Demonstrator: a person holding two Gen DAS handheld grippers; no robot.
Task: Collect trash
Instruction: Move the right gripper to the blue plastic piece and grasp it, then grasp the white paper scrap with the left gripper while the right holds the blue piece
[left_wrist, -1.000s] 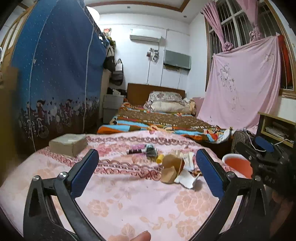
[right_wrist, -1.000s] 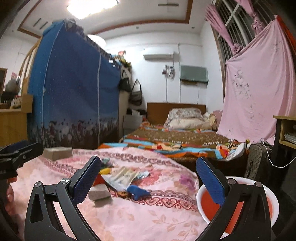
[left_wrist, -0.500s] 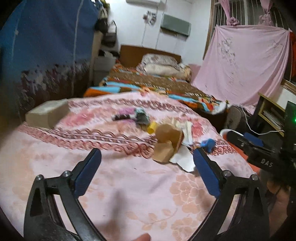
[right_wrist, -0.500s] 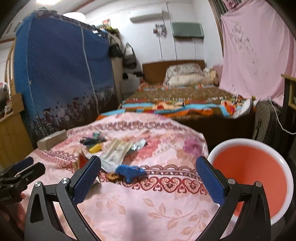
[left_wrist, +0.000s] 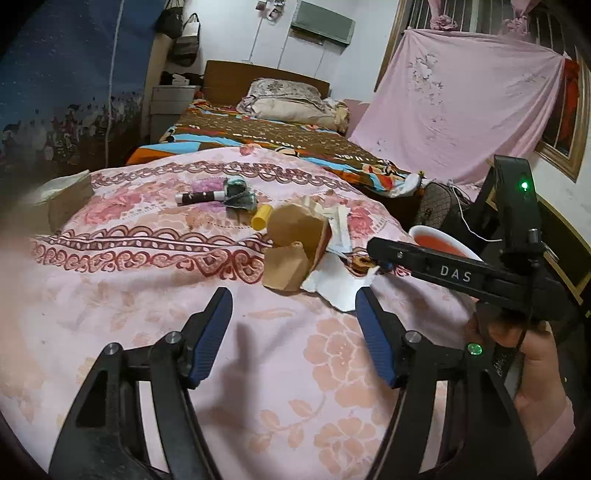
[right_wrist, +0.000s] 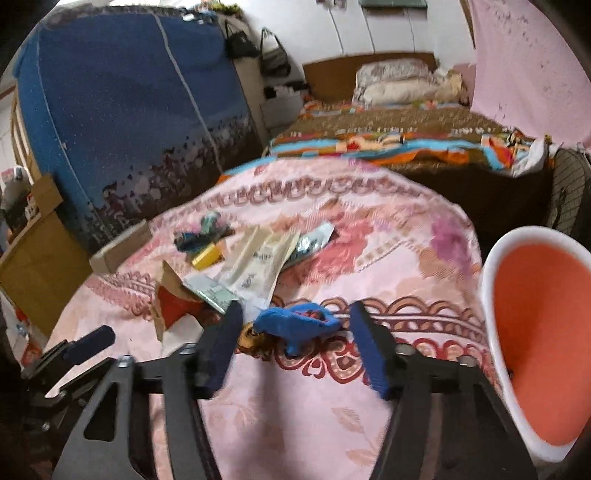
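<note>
- You hold two claws, one in each hand. Your left gripper (left_wrist: 293, 334) sits low in the middle of its frame, and its jaws are closing with only pink cloth between them.
- Your right gripper (right_wrist: 295, 345) is closing too. The blue scrap (right_wrist: 295, 325) sits between the fingertips, but the pads do not press it yet.
- That blue scrap lies with its long side running left to right across the frame.
- One pile of trash lies mid-frame on the pink flowered cloth (left_wrist: 147, 314): one brown paper box (left_wrist: 295, 240), one yellow tube (left_wrist: 261, 218) and one white paper (left_wrist: 336, 277).
- One white tub with an orange inside (right_wrist: 543, 332) sits at the right edge.
- You can read "DAS" on the right claw's arm. The writing on the flat packet (right_wrist: 258, 262) is too blurry to read.
</note>
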